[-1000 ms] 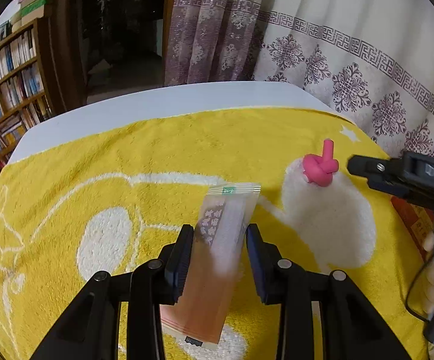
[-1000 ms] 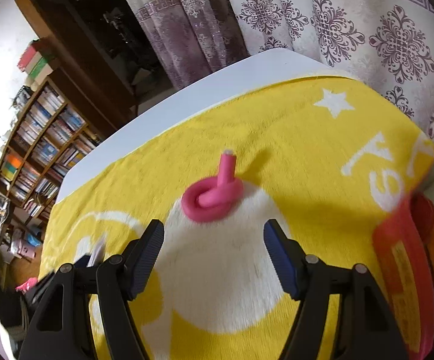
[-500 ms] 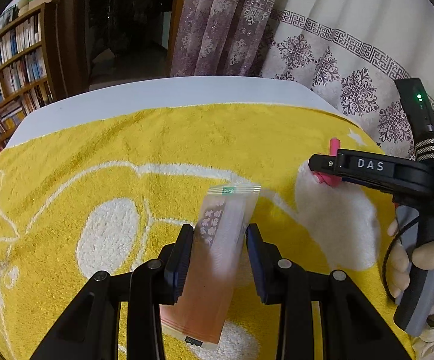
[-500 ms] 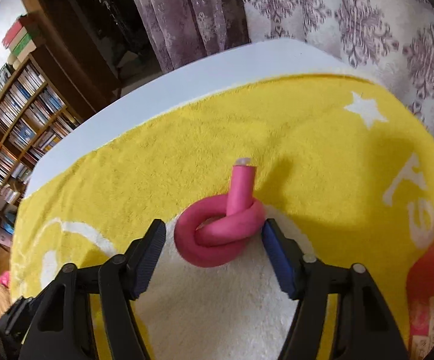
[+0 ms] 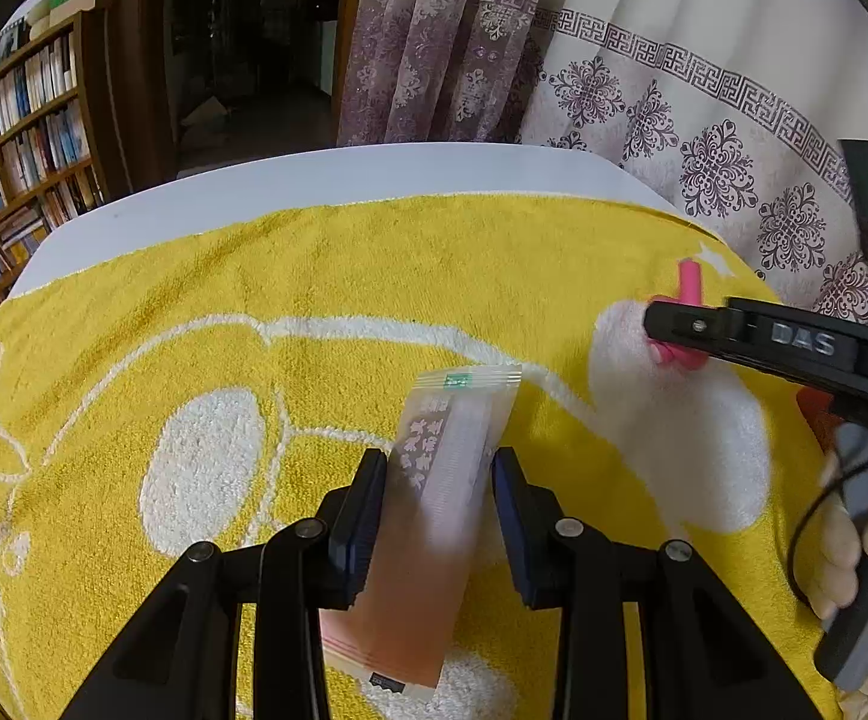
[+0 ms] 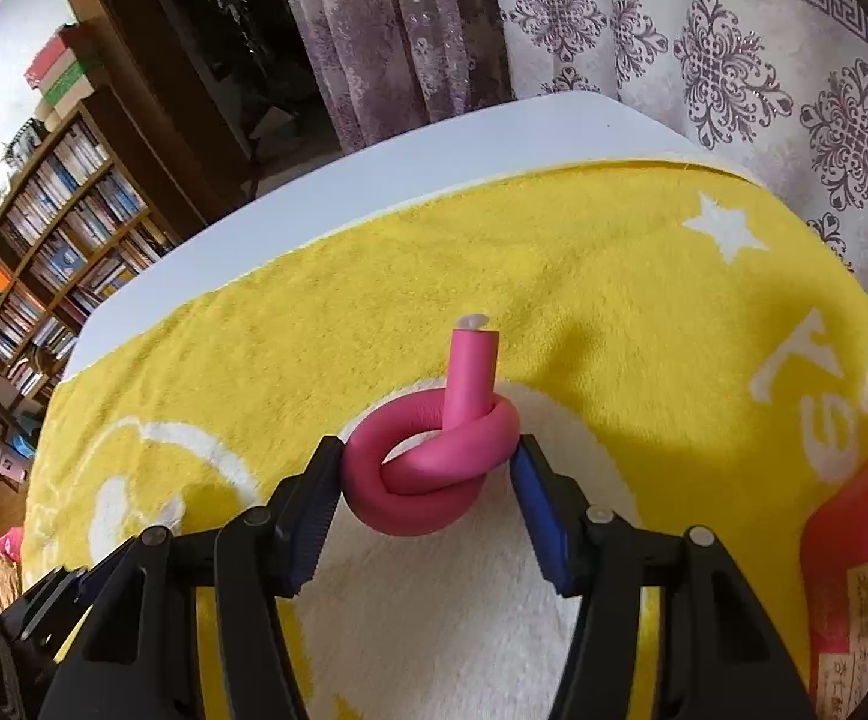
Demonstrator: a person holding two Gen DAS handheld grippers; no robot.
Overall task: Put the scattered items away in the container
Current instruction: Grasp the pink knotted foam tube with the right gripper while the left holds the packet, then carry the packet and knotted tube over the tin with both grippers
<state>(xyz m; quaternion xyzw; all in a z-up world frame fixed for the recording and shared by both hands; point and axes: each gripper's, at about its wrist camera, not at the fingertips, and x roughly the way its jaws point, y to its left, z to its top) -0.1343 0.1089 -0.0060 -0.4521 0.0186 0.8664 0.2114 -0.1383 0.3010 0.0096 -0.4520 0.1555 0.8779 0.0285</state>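
Observation:
My left gripper is shut on a long translucent orange sachet and holds it above the yellow towel. A knotted pink foam curler lies on the towel's white patch. My right gripper has its jaws on either side of the curler, touching or nearly touching its sides. The curler also shows in the left wrist view, partly hidden by the right gripper's finger. A red container sits at the right edge of the right wrist view.
The towel covers a white table whose far edge lies ahead. Patterned curtains hang behind on the right. A bookshelf stands at the far left. A gloved hand holds the right gripper's handle.
My right gripper has moved forward onto the pink curler and narrowed its jaws around it. My left gripper still holds the sachet in the same grip.

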